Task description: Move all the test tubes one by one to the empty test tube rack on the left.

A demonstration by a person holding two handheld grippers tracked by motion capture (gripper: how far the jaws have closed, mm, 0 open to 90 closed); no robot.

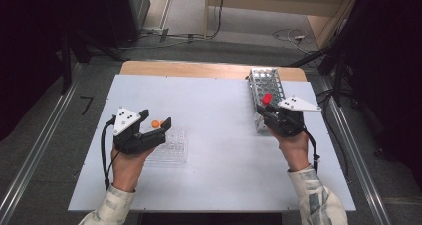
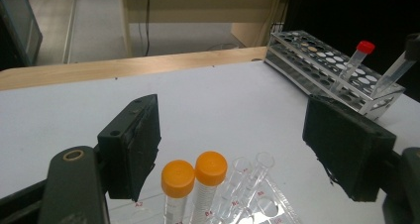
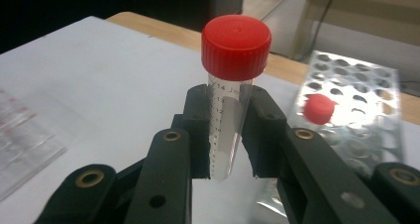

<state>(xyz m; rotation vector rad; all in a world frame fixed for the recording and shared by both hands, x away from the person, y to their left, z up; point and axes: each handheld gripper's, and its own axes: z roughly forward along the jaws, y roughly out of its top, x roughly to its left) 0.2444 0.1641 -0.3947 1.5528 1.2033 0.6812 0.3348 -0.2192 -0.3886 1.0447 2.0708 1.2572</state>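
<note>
The right claw [image 3: 230,135] is clamped on a clear test tube with a red cap [image 3: 233,85] — the two black jaws press on its marked wall from both sides, and the cap stands above them. In the high view this right claw [image 1: 268,110] sits at the near end of the metal tube rack [image 1: 266,80], which stands at the far right part of the white desk [image 1: 214,110]. In the right gripper view a second red-capped tube [image 3: 319,109] stands in one hole of the perforated rack [image 3: 356,85], a little blurred, behind and to the right of the held tube. In the left gripper view the same rack [image 2: 317,60] shows far off, with one red-capped tube [image 2: 359,58] leaning in it and another tube beside it whose top is covered by the other claw.

The left claw [image 2: 233,149] stands with its jaws wide apart and nothing pressed between them. Below it, between the jaws, two tubes with orange caps [image 2: 195,177] stand side by side, touching each other, in a clear plastic rack [image 2: 262,204] with some empty holes near them. In the high view the left claw [image 1: 154,125] hovers over the left end of this clear rack [image 1: 174,145], at the near left part of the desk, well apart from the metal rack. The orange caps [image 1: 157,123] show between the jaws there.
</note>
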